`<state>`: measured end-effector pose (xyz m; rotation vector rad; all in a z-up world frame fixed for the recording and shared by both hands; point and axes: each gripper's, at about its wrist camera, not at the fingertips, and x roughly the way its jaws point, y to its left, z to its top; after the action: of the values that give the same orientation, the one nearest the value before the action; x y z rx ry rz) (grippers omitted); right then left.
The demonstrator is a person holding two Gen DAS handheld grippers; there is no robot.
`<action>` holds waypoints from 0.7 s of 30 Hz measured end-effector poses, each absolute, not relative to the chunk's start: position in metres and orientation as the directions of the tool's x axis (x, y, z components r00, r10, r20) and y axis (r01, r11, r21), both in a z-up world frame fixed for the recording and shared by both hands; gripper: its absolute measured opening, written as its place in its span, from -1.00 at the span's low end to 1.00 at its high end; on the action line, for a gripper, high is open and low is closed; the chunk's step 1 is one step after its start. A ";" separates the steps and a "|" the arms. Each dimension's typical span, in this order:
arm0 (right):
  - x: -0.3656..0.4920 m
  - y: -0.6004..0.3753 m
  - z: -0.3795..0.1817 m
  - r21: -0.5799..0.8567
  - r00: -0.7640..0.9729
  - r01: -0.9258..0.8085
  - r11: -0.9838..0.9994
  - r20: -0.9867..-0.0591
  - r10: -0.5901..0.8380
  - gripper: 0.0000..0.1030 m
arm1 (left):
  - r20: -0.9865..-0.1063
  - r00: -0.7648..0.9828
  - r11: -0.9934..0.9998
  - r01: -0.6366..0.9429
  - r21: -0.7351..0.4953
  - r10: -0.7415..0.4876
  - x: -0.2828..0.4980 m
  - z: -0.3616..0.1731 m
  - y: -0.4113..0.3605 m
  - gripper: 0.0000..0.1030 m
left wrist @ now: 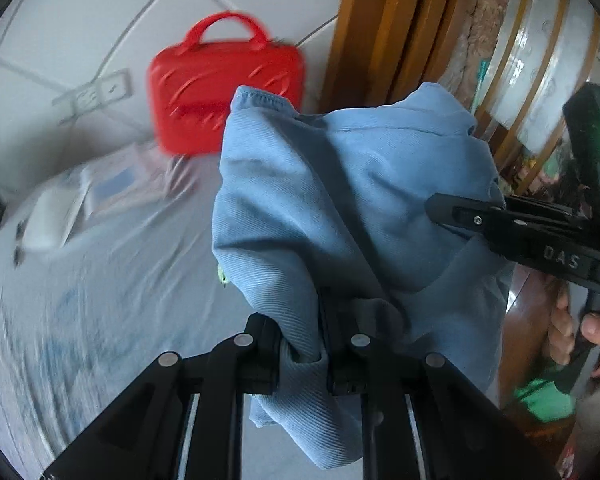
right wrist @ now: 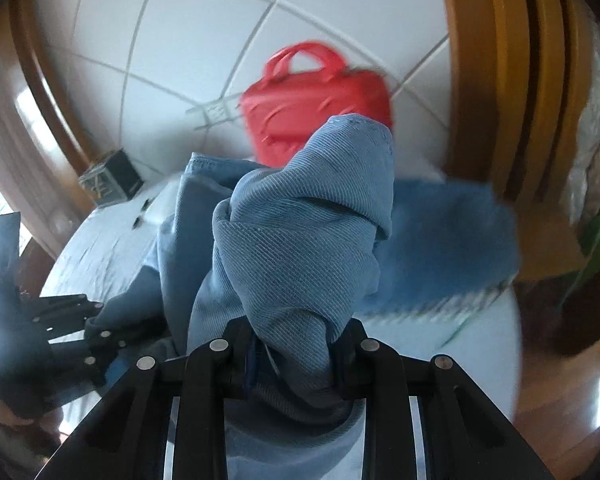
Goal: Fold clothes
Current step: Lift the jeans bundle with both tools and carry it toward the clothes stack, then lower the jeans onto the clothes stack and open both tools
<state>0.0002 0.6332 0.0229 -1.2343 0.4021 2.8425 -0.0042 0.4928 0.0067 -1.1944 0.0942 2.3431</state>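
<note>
Left gripper (left wrist: 304,356): closed on a bunched fold of the blue garment (left wrist: 340,200), cloth pinched between its narrow jaws.
Right gripper (right wrist: 296,356): likewise clamped on a thick wad of the same garment, jaws held slightly apart by the fabric.
Garment position: lifted in the air between the two grippers, hanging in loose drapes above the bed (left wrist: 120,260); its hemmed edge stands up toward the red bag (left wrist: 228,80).
Shape of garment: crumpled and bunched, no flat panel and no crease visible.
Surroundings: red bag with a handle resting at the far side of the bed against the tiled wall (right wrist: 180,40); a wooden frame (left wrist: 380,20) on the right; the bed's pale sheet is blurred.
Folded pile: a darker blue cloth (right wrist: 440,232) lies flat behind the raised garment, though blur hides whether it is a finished fold.
Progress: judged early for this piece; it is picked up but not spread out.
Left to do: lay it flat on the bed, smooth it, then make the folds.
</note>
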 end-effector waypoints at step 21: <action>-0.165 0.890 -0.116 0.438 -0.601 -0.221 -0.871 -0.765 -0.232 0.61 | -0.888 -0.367 -0.932 -0.328 -0.156 0.278 -0.171 -0.112 0.625 -0.66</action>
<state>-0.1650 0.8902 -0.1155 -1.4066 0.7984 2.7010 -0.1714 0.6255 -0.1118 -1.5000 0.0664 2.3308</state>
